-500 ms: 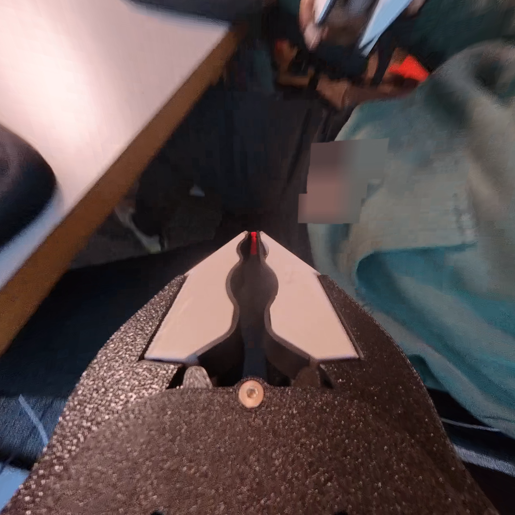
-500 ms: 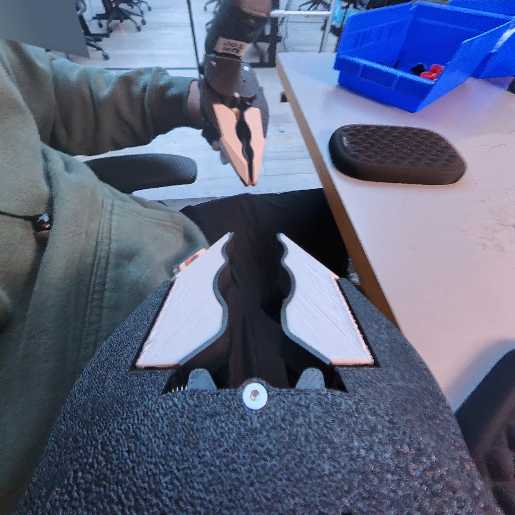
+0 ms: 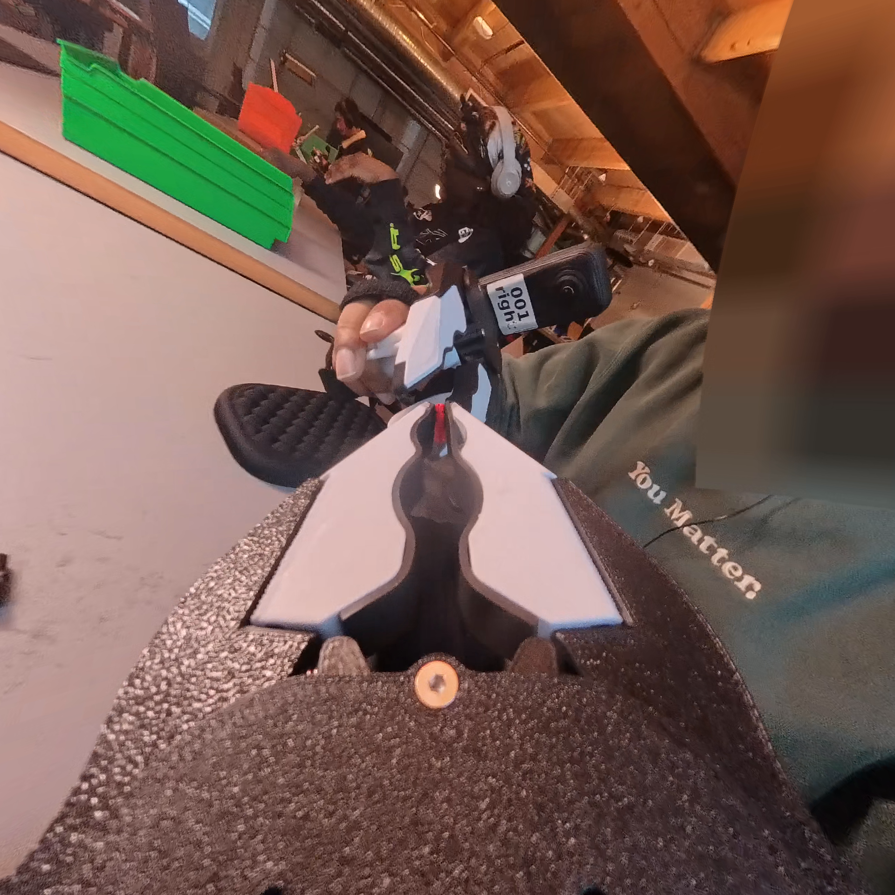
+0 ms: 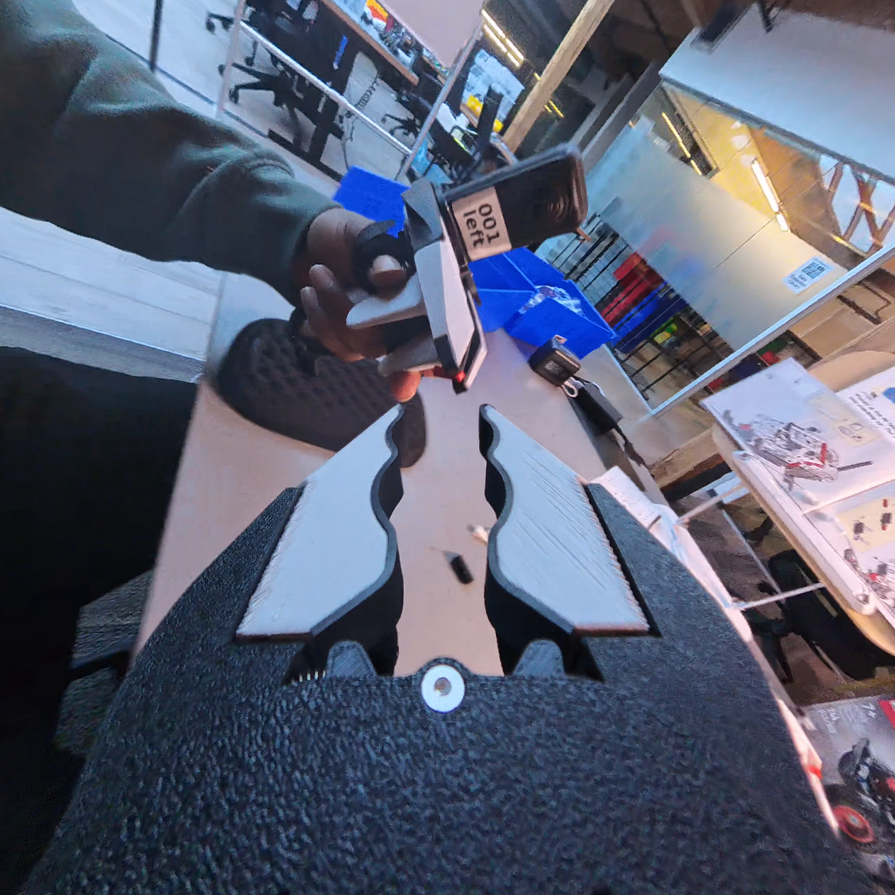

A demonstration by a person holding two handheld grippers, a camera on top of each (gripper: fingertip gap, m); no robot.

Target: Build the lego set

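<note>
You are at a pale tabletop [image 4: 271,465] in an open workshop with desks and office chairs behind. The small red lego piece [image 3: 439,428] sits pinched at the very tips of your left tool [image 3: 438,411], whose pale fingers are closed on it; in the right wrist view the same red piece [image 4: 459,376] shows at that tool's tip [image 4: 462,382], held up above the tabletop. Your right tool [image 4: 440,416] has its fingers spread apart with nothing between them, pointing at the left one from just beside it. Both tools carry a white printed label on their black camera housings. Under them lies a black dimpled oval pad [image 4: 290,387]. A small black piece [image 4: 459,566] rests on the tabletop, blue plastic bins [image 4: 532,310] stand farther back, and printed building instructions [image 4: 794,436] sit to the right.
</note>
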